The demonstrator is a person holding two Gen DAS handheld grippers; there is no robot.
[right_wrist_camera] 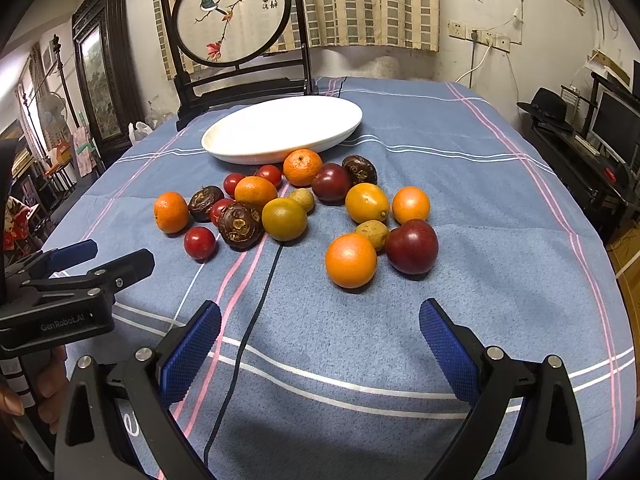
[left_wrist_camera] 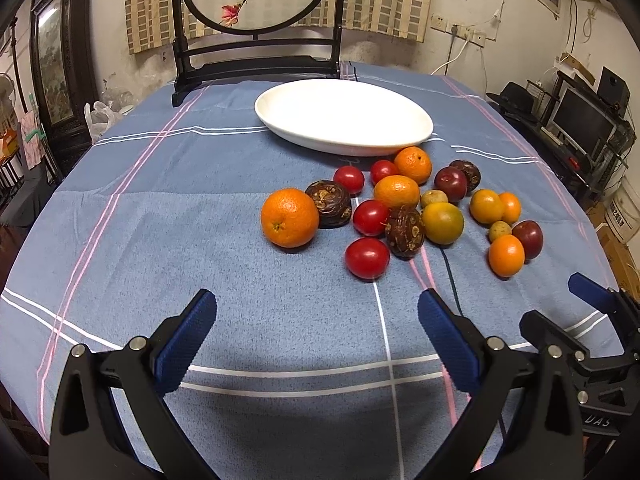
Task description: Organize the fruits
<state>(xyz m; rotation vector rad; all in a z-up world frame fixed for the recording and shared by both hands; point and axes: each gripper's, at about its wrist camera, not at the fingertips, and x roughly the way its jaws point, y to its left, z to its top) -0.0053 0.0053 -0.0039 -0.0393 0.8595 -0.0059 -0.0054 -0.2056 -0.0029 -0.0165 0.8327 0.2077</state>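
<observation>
Several loose fruits lie on the blue cloth: oranges (left_wrist_camera: 289,217) (right_wrist_camera: 351,260), red tomatoes (left_wrist_camera: 367,257) (right_wrist_camera: 199,243), dark plums (right_wrist_camera: 411,245), brown wrinkled fruits (left_wrist_camera: 405,231) (right_wrist_camera: 240,225) and small yellow-green ones. An empty white oval plate (left_wrist_camera: 344,116) (right_wrist_camera: 280,130) sits just behind them. My left gripper (left_wrist_camera: 318,312) is open and empty, low over the cloth in front of the pile. My right gripper (right_wrist_camera: 320,322) is open and empty, in front of the nearest orange and plum. Each gripper shows at the edge of the other's view.
A dark wooden stand with a round painted screen (left_wrist_camera: 256,20) (right_wrist_camera: 232,20) stands behind the plate. A thin black cable (right_wrist_camera: 256,320) runs across the cloth toward me. The table edge drops to shelves with a monitor (left_wrist_camera: 580,124) on the right.
</observation>
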